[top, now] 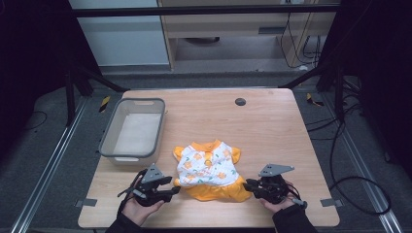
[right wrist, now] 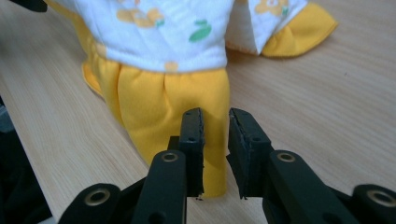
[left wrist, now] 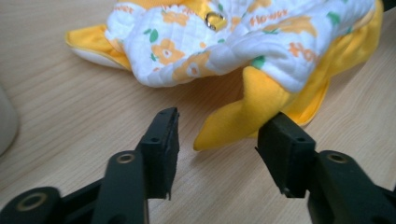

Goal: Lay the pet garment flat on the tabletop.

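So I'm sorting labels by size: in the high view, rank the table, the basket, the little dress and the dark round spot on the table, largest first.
1. Table
2. Basket
3. Dress, looking only slightly smaller than the basket
4. Round spot, by far the smallest

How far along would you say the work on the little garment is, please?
Early. The small white floral garment with yellow trim lies spread flat on the wooden table. The right tool straddles its yellow hem, nearly shut; the left tool is open at a corner. The grey plastic basket holds nothing.
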Demonstrator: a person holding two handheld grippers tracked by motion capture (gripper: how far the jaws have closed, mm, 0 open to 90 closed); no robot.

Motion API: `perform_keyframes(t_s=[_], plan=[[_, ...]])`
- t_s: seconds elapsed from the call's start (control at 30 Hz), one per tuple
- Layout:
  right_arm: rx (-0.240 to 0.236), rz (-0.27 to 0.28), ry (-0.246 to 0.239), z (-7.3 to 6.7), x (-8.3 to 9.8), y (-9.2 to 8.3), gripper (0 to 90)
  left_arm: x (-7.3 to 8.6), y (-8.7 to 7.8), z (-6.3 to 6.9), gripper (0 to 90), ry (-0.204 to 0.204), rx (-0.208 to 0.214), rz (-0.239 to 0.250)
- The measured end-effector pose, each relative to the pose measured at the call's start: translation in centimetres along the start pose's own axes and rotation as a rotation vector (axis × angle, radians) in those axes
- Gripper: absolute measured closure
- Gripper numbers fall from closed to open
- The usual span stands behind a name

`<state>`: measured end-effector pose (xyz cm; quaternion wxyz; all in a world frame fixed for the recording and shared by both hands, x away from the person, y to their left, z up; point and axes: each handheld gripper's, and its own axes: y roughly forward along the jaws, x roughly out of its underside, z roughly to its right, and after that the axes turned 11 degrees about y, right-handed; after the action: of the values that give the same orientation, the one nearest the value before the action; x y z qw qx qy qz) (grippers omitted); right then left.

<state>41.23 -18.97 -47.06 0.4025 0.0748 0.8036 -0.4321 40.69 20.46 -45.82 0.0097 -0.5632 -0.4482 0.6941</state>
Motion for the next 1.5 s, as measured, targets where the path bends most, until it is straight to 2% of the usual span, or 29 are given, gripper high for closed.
perform_keyframes(t_s=[0.2, 0.33, 0.43, 0.47, 0.5, 0.67, 0.83, 0.93, 1.0, 1.1, 1.13, 1.23, 1.37, 1.47, 1.5], plan=[[-0.003, 0.099, -0.001, 0.0, -0.6, -1.2, 65.9, 0.3, -2.3, -0.1, 41.8, -0.014, -0.044, 0.062], [0.004, 0.138, 0.006, 0.2, -1.2, -1.5, 62.1, -0.2, -3.1, -0.9, 41.2, -0.031, -0.075, 0.098], [0.009, 0.16, 0.006, 0.4, -1.9, -1.4, 59.7, -0.9, -3.2, -1.5, 41.2, -0.021, -0.094, 0.107], [0.014, 0.167, 0.001, 0.4, -2.2, -1.4, 58.5, -2.1, -3.1, -2.5, 41.2, -0.023, -0.11, 0.134], [0.014, 0.167, 0.001, 0.4, -2.2, -1.4, 58.5, -2.1, -3.1, -2.5, 41.3, -0.023, -0.11, 0.134], [0.036, 0.197, 0.0, 1.0, -4.2, -0.7, 55.7, -4.5, -1.6, -3.9, 41.6, -0.018, -0.132, 0.155], [0.054, 0.216, 0.016, 1.9, -5.8, 0.9, 53.5, -6.5, 1.1, -4.7, 41.8, 0.013, -0.15, 0.125], [0.076, 0.215, 0.026, 2.3, -6.5, 2.2, 52.7, -7.1, 2.8, -5.2, 41.9, 0.018, -0.141, 0.098], [0.085, 0.2, 0.031, 2.6, -6.9, 3.2, 52.6, -7.3, 3.9, -5.3, 42.0, 0.037, -0.141, 0.077], [0.103, 0.176, 0.028, 3.0, -7.4, 4.7, 52.3, -7.3, 5.5, -5.6, 42.4, 0.029, -0.143, 0.045], [0.103, 0.176, 0.028, 3.0, -7.4, 4.7, 52.3, -7.3, 5.5, -5.6, 42.4, 0.029, -0.143, 0.045], [0.11, 0.141, 0.039, 3.5, -7.8, 6.4, 52.0, -7.0, 7.0, -6.3, 44.1, 0.01, -0.139, -0.014], [0.117, 0.101, 0.028, 4.0, -7.8, 8.3, 51.9, -6.4, 8.8, -6.9, 46.7, 0.001, -0.158, -0.091], [0.124, 0.062, 0.019, 4.2, -7.4, 9.4, 51.9, -5.7, 10.0, -7.1, 53.2, -0.003, -0.155, -0.146], [0.124, 0.062, 0.019, 4.2, -7.4, 9.4, 51.9, -5.7, 10.0, -7.1, 56.0, -0.003, -0.155, -0.146]])
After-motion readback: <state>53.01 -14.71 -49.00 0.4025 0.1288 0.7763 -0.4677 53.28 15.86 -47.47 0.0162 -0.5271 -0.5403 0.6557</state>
